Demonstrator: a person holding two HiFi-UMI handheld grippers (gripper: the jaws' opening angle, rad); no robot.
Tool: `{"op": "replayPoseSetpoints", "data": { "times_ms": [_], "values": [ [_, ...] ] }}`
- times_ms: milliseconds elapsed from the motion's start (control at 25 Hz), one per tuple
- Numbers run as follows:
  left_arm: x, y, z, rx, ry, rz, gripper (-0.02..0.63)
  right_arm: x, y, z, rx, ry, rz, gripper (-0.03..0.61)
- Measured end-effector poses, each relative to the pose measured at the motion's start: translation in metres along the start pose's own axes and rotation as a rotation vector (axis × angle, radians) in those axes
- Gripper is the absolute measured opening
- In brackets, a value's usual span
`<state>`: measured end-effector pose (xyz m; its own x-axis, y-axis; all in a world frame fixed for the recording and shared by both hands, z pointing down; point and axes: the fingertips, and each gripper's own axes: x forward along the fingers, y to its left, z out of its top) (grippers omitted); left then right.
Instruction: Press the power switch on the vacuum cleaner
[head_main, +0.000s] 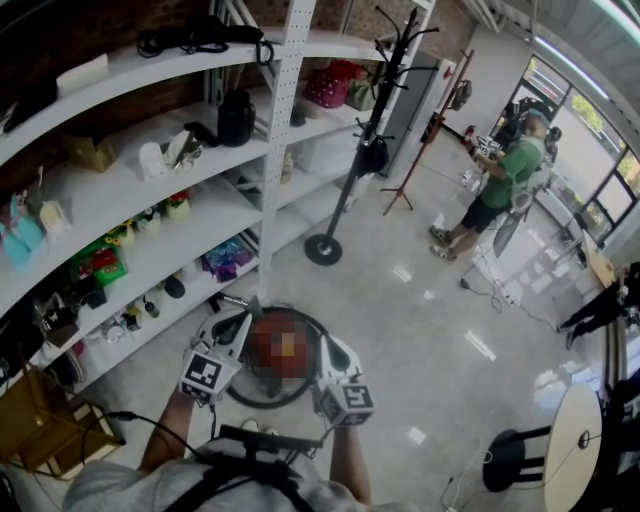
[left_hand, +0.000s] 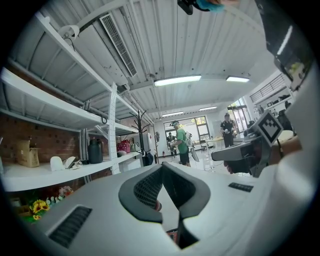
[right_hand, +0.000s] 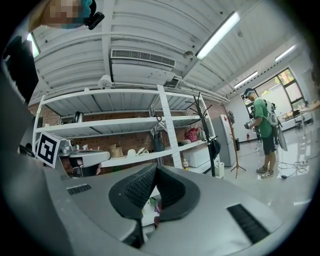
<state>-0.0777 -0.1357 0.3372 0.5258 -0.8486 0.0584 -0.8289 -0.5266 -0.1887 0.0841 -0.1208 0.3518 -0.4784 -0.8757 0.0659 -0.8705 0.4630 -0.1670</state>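
Observation:
A round, black-rimmed object lies on the floor just ahead of me, its middle under a mosaic patch; I cannot tell whether it is the vacuum cleaner, and no power switch shows. My left gripper and right gripper are held close together above it, one over each side of the ring. In the left gripper view the left gripper points up into the room, its dark pads meeting at the tip with nothing between them. The right gripper looks the same in its own view.
White shelving full of small items runs along the left. A black coat stand on a round base stands ahead. A person in green is at the far right. A round table and a black stool sit at the lower right.

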Motion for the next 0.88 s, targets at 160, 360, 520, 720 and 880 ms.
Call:
{"op": "replayPoseSetpoints", "data": {
  "times_ms": [160,360,520,720,880],
  "values": [
    [0.0003,0.0002,-0.0010,-0.004,0.000,0.001,0.006,0.0004,0.0015,-0.0015,-0.007,0.000,0.009,0.012],
    [0.0007,0.0018,-0.0013,-0.010,-0.003,0.011,0.006,0.0017,0.0005,-0.0026,-0.012,0.004,0.009,0.012],
    [0.0013,0.0049,-0.0010,-0.011,-0.005,0.019,0.006,0.0051,0.0050,-0.0073,0.011,0.014,0.035,0.012],
    [0.0004,0.0069,-0.0008,0.001,-0.001,0.015,0.006,0.0074,0.0046,-0.0058,-0.004,0.008,0.034,0.012],
    [0.0002,0.0068,-0.0014,0.004,0.003,0.013,0.006,0.0077,0.0033,-0.0084,0.003,0.018,0.031,0.012]
  ]
}}
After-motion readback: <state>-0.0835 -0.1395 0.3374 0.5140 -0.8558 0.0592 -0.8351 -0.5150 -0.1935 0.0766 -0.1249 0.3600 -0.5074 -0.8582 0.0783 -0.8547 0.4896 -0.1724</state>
